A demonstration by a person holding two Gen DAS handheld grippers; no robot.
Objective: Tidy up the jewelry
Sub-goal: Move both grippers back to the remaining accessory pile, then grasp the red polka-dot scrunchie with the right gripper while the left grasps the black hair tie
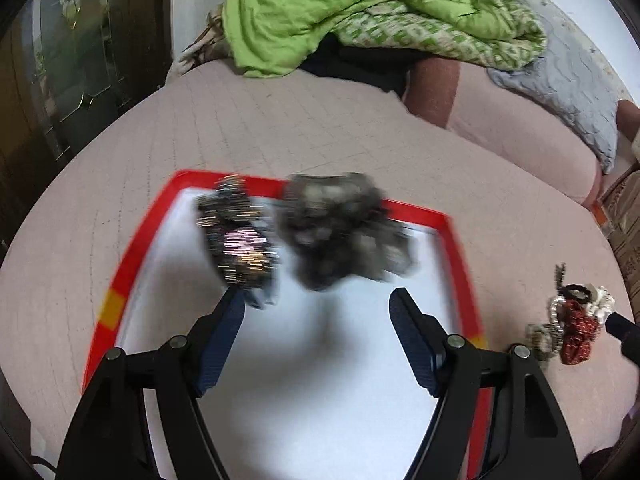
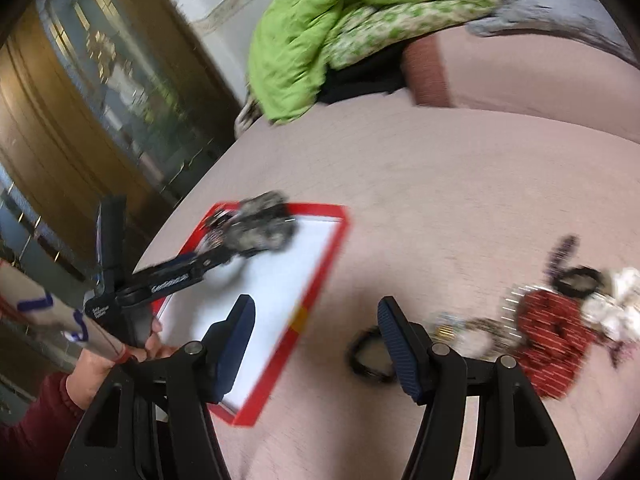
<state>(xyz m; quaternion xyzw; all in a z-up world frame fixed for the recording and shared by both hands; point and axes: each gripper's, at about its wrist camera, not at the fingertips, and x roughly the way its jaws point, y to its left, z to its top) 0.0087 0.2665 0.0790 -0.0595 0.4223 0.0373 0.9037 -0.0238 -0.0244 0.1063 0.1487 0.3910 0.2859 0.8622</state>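
Left gripper (image 1: 318, 300) spread wide over red-rimmed tray (image 1: 460, 248), grey scrunchie (image 1: 344, 232) and sparkly scrunchie (image 1: 240, 240) at tray's far end, right gripper (image 2: 316, 312) spread beside tray, red scrunchie (image 2: 556, 340) well right of tray.

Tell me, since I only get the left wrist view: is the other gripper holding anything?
Observer: No. The right gripper is open and empty, above the bed, between the tray and the pile.
Operator: Anything near it that I can't see?
Observer: A black loop lies on the bed, apart from the pile and partly behind the gripper's right finger.
Operator: Who holds my gripper?
Observer: A hand in a maroon sleeve grips the handle of the left gripper.
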